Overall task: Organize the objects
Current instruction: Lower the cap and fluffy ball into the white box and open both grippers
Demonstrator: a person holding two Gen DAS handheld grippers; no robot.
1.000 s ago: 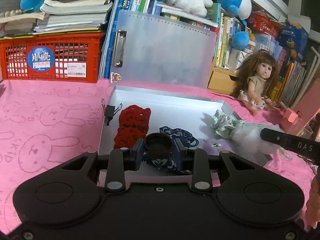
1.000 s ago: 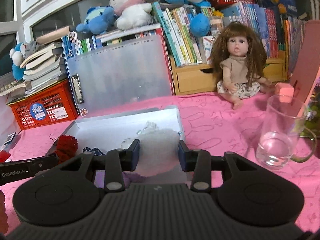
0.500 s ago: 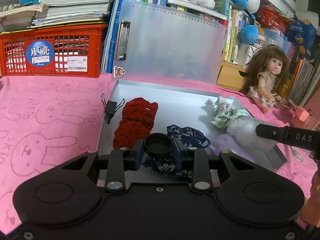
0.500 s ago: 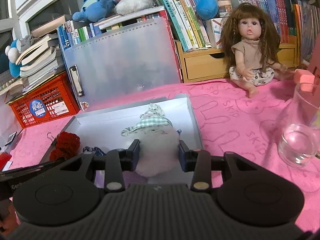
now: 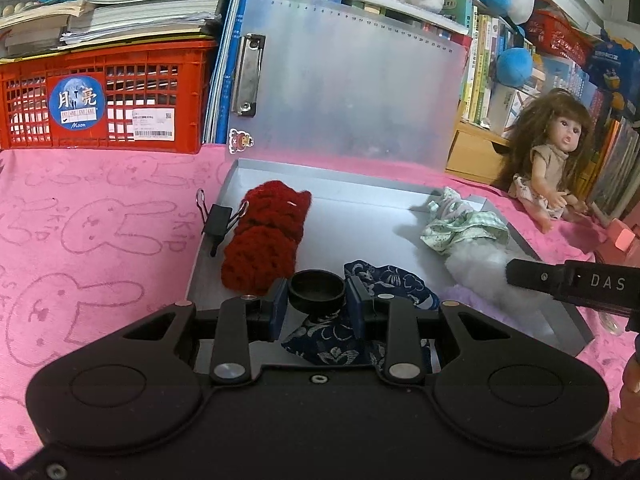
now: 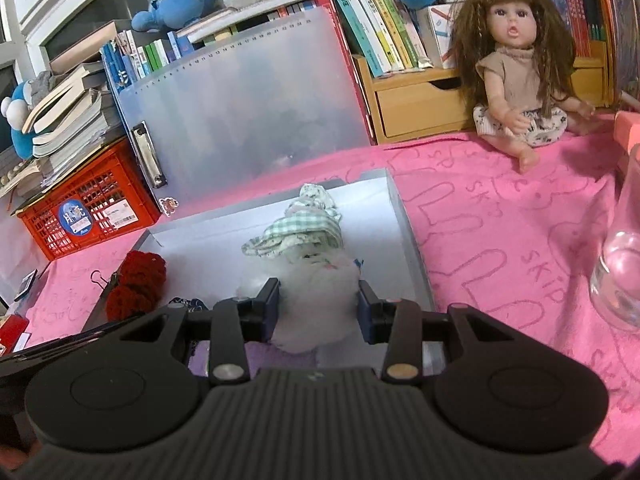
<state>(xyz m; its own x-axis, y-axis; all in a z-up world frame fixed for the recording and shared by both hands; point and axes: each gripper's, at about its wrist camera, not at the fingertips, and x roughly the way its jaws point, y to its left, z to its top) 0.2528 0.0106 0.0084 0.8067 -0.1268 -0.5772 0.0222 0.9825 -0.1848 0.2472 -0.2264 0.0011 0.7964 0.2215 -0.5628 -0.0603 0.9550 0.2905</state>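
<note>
White plush toy (image 6: 316, 304) with a green checked hat is pinched between the pads of the right gripper (image 6: 318, 308), low over the grey tray (image 6: 412, 248), probably to be laid inside. Left gripper (image 5: 317, 298) clamps a small black cap (image 5: 317, 290) over the tray, above the blue floral cloth (image 5: 384, 280) beside the red crochet pieces (image 5: 264, 240).

Ahead of my left tool (image 5: 317, 306) the grey tray (image 5: 360, 216) floor lies bare; red crochet pieces (image 5: 264, 248) crowd its left, the upright clipboard (image 5: 344, 92) blocks beyond
</note>
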